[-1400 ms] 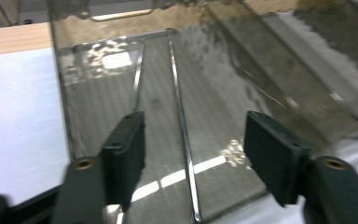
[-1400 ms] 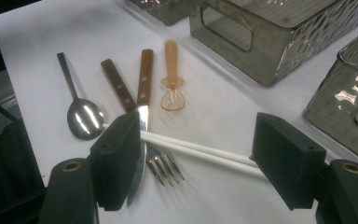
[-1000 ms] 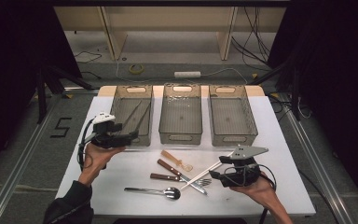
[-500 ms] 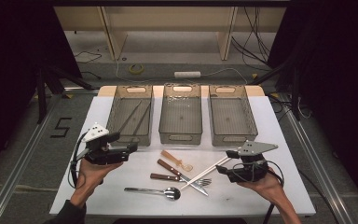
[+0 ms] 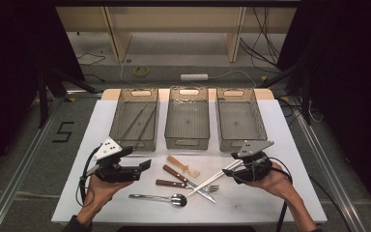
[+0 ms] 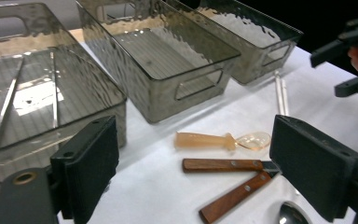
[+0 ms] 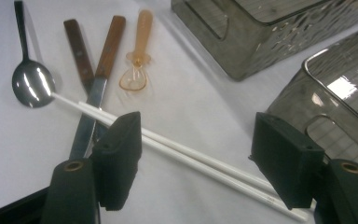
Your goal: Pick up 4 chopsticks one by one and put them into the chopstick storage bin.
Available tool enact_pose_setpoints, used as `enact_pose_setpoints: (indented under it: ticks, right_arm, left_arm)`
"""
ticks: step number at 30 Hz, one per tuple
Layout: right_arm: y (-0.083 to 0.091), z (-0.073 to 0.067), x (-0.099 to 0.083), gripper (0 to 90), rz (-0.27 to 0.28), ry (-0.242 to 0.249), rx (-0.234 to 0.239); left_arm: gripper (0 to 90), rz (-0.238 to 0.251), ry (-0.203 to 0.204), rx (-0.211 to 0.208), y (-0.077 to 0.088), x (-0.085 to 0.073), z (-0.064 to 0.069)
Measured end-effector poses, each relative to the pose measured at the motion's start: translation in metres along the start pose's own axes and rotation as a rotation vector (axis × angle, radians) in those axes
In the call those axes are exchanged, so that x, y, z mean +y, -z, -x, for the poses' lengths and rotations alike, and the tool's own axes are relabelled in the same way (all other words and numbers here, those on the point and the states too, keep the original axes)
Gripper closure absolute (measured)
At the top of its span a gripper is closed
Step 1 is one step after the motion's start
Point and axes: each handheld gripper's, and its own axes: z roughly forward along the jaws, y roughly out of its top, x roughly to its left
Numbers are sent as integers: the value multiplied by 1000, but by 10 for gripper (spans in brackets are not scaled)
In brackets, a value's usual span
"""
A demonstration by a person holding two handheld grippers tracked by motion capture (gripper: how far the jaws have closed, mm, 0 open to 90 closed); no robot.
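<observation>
Sorting cutlery into bins; judged step: pick-up of the next piece from the loose pile.

Right gripper (image 5: 231, 170), lower right of the high view: jaws spread wide, straddling the pair of white chopsticks (image 7: 182, 156). In the right gripper view the sticks run diagonally between the two black jaws, lying flat on the white surface (image 5: 290, 193); the pads do not press on them. Not yet a grasp. Next move, as I read it: lower a touch, centre both sticks between the pads, then close so the two are caught together and neither rolls out.

Left gripper (image 5: 147, 164), lower left of the high view: jaws have just been opening, now wide, nothing between them. It is held level, palm under the body, pointing toward frame centre at the pile: amber plastic spoon (image 6: 221, 140), two wooden-handled knives (image 6: 223, 164), steel spoon (image 5: 162, 197).

Three smoked-plastic bins stand in a row at the top of the surface. The left bin (image 5: 121, 123) already holds thin dark rods, probably chopsticks, though the ribbed wall blurs them; the middle bin (image 5: 187, 142) and right bin (image 5: 241, 143) look empty.

Right hand: wrist low, forearm entering from the bottom edge, gripper aimed toward centre-left.
</observation>
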Motion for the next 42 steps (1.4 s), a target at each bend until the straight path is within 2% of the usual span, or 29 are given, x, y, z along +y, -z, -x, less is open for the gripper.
enact_pose_setpoints:
  ticks: [3, 13, 20, 24, 30, 32, 38, 40, 42]
  right_arm:
    - [-3, 0, 4, 358, -35, 41, 6]
    - [-18, -1, 8, 380, -159, 163, 32]
    - [-32, 4, 7, 411, -253, 228, 14]
    - [-39, 7, 5, 442, -287, 232, 20]
    - [-48, 10, 1, 478, -347, 268, 28]
    - [-50, 11, 0, 486, -358, 283, 27]
    - [-55, 15, -2, 526, -372, 283, 39]
    - [-55, 15, -1, 530, -392, 284, 32]
    - [-55, 15, -1, 540, -384, 277, 35]
  left_arm:
    - [151, -9, -20, 0, -1, -3, 4]
    - [151, -16, -42, -25, -3, -9, 10]
    - [151, -27, -54, -26, -4, -12, 11]
    - [151, -31, -51, -27, -4, -13, 11]
    - [151, -35, -59, -30, -5, -14, 12]
    - [151, -37, -60, -32, -5, -14, 12]
    - [151, -46, -67, -36, -6, -15, 13]
    - [152, -45, -64, -38, -7, -15, 13]
    - [151, -47, -65, -39, -7, -15, 14]
